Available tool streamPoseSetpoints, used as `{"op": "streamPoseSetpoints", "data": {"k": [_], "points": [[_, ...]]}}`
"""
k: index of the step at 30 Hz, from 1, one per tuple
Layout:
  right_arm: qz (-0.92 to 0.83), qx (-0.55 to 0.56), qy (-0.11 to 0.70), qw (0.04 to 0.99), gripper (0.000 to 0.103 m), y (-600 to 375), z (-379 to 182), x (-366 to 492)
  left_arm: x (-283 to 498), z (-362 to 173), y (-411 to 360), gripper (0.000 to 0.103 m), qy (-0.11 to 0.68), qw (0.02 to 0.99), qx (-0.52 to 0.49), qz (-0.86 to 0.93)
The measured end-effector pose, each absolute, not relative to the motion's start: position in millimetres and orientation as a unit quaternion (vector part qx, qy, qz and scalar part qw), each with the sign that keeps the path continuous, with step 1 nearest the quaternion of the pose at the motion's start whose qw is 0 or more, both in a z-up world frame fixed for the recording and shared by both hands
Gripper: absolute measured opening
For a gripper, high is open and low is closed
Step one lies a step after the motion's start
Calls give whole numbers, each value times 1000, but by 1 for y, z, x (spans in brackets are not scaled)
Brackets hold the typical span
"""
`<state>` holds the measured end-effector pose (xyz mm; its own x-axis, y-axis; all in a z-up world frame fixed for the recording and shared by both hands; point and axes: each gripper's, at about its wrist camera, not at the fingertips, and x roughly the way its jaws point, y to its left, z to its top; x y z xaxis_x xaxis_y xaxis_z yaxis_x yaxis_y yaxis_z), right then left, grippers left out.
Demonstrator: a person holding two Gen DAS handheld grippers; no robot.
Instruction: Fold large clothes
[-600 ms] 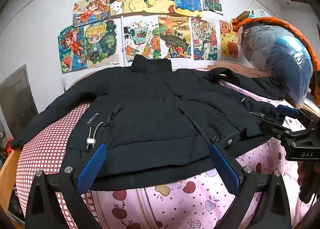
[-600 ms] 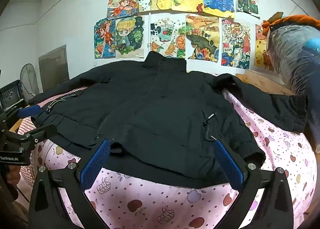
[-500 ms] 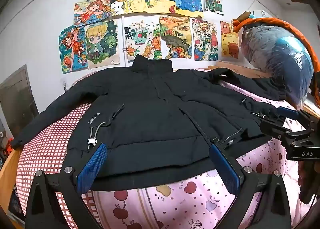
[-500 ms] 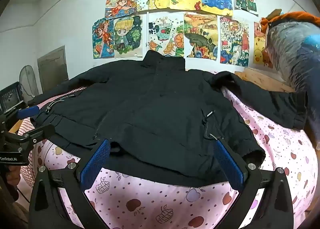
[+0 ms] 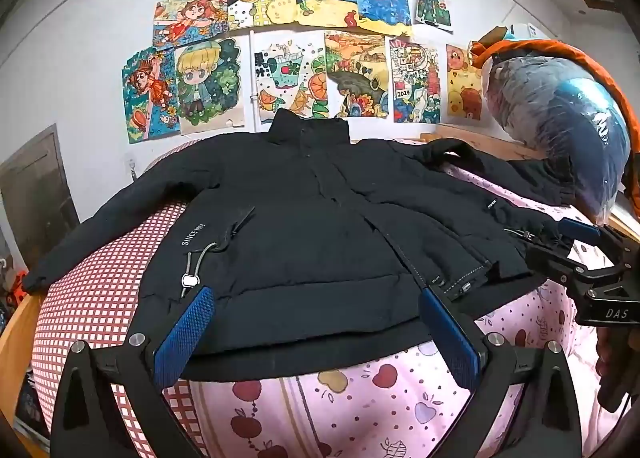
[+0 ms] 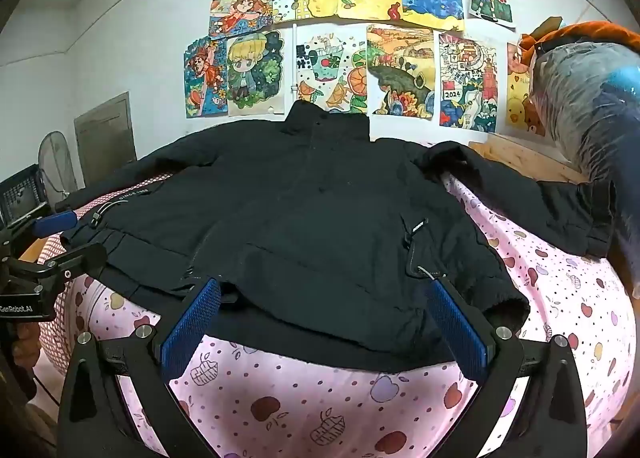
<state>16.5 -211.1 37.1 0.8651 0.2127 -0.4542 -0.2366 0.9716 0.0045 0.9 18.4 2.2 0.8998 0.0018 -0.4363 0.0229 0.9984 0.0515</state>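
1. While both jaws stand spread and grasp nothing, the left gripper (image 5: 316, 332) and right gripper (image 6: 324, 324) hover at the hem of the black jacket (image 5: 312, 225).
2. Jacket: flat, front up, sleeves outspread, on the pink fruit-print sheet (image 6: 304, 394).
3. Left view only: red checked cover (image 5: 92, 294) beneath one sleeve.
4. Right view only: standing fan (image 6: 56, 165).

Pink apple-print sheet (image 6: 328, 398) covers bed; red-checked cloth (image 5: 100, 298) at its left side. Colourful drawings (image 5: 304, 53) taped on white wall. Plastic-wrapped blue bundle (image 5: 560, 117) right. Fan (image 6: 56, 169), grey door (image 6: 106, 133) left.
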Motion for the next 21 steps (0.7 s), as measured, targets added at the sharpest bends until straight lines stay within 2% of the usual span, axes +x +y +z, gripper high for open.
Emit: {"op": "streamPoseSetpoints", "data": {"k": [21], "points": [[114,-18,238,964,102,-211,33,18,2,5,24,103,227,973,27,-8]]}}
